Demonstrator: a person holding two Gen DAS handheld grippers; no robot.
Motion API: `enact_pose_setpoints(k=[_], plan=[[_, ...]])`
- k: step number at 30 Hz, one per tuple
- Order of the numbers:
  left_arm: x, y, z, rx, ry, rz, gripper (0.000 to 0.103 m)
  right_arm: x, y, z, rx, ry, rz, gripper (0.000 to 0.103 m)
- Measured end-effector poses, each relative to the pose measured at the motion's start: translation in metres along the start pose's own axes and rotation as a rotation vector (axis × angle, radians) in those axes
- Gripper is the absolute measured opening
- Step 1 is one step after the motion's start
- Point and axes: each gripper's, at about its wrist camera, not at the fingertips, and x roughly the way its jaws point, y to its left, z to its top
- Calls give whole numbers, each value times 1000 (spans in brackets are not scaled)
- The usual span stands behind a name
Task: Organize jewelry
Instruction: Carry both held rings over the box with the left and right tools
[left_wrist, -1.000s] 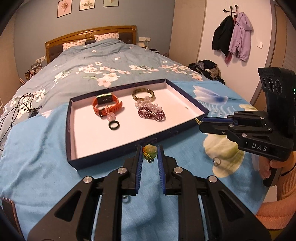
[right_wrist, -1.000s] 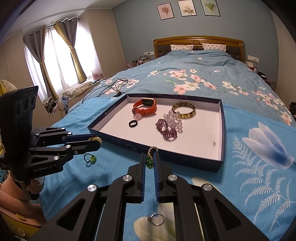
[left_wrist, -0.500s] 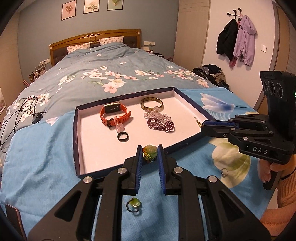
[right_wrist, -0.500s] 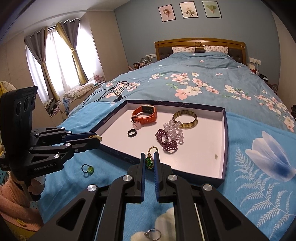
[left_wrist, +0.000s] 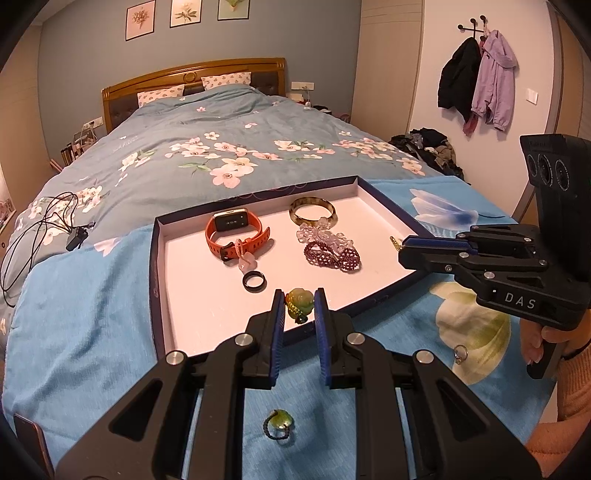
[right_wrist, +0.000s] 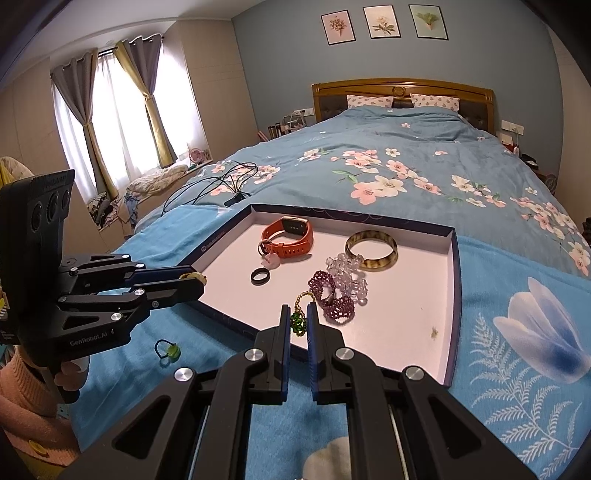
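Observation:
A shallow dark-blue tray (left_wrist: 157, 266) (right_wrist: 453, 295) with a white floor lies on the bed. In it are an orange watch (left_wrist: 236, 232) (right_wrist: 291, 236), a brown bangle (left_wrist: 313, 211) (right_wrist: 371, 250), clear and purple bead bracelets (left_wrist: 332, 253) (right_wrist: 334, 295), and a black ring (left_wrist: 254, 281) (right_wrist: 260, 276). My left gripper (left_wrist: 299, 304) (right_wrist: 192, 277) is shut on a yellow-green jade pendant (left_wrist: 300, 301) over the tray's near rim. My right gripper (right_wrist: 297, 319) (left_wrist: 400, 244) is shut on a gold chain with a green bead charm (right_wrist: 298, 321), also at the near rim.
On the blue blanket in front of the tray lie a green bead on a black loop (left_wrist: 277, 424) (right_wrist: 166, 350) and a silver ring (left_wrist: 460, 352). Black cables (left_wrist: 44, 221) trail at the left. A phone corner (left_wrist: 29, 443) shows bottom left.
Both grippers have moved forward toward the tray, each still carrying its piece, so they now hang over the near rim. The green bead loop came into sight below the left gripper.

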Motion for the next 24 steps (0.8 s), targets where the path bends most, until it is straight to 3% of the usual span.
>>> enact_pose_setpoints(k=[24], plan=[[15,8,8,-7,5,21,16,15,0,10,-15,15,1,7]])
